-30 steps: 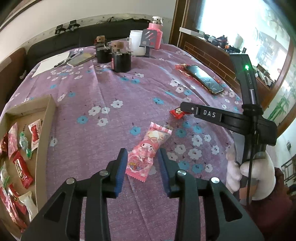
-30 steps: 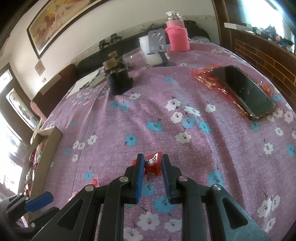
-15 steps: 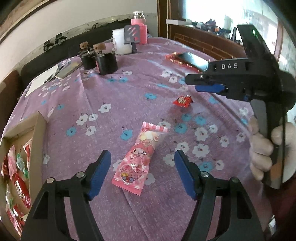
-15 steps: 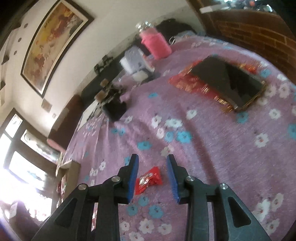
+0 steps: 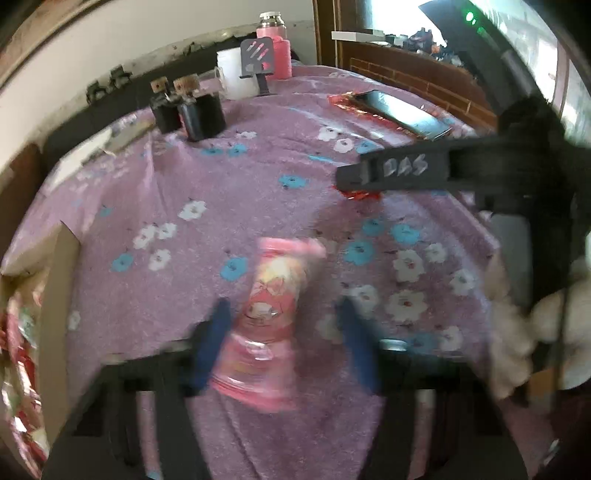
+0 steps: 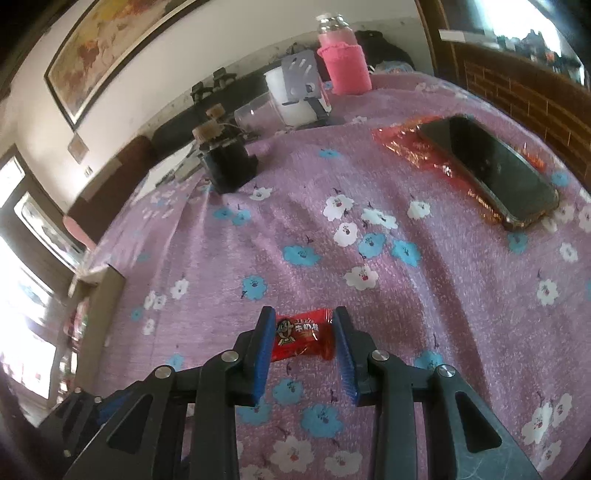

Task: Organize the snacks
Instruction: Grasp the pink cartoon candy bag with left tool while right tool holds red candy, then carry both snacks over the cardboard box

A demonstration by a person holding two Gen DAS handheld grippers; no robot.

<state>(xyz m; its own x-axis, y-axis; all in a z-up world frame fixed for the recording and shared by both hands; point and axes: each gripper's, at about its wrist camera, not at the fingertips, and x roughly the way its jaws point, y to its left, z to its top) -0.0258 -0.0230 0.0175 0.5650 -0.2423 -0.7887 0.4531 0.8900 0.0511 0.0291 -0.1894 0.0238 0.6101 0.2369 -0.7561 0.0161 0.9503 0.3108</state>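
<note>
Purple tablecloth (image 6: 424,314) printed with white and blue flowers; small red candy wrapper (image 6: 301,338); pink cartoon-printed snack packet (image 5: 267,325).

Both grippers are black with blue pads (image 6: 261,345) and shiny round screws (image 6: 380,355). The right gripper (image 5: 360,192) has white letters "DAS" (image 5: 405,165), a green light (image 5: 470,16), and a fluffy white glove (image 5: 524,328) holding it
</note>
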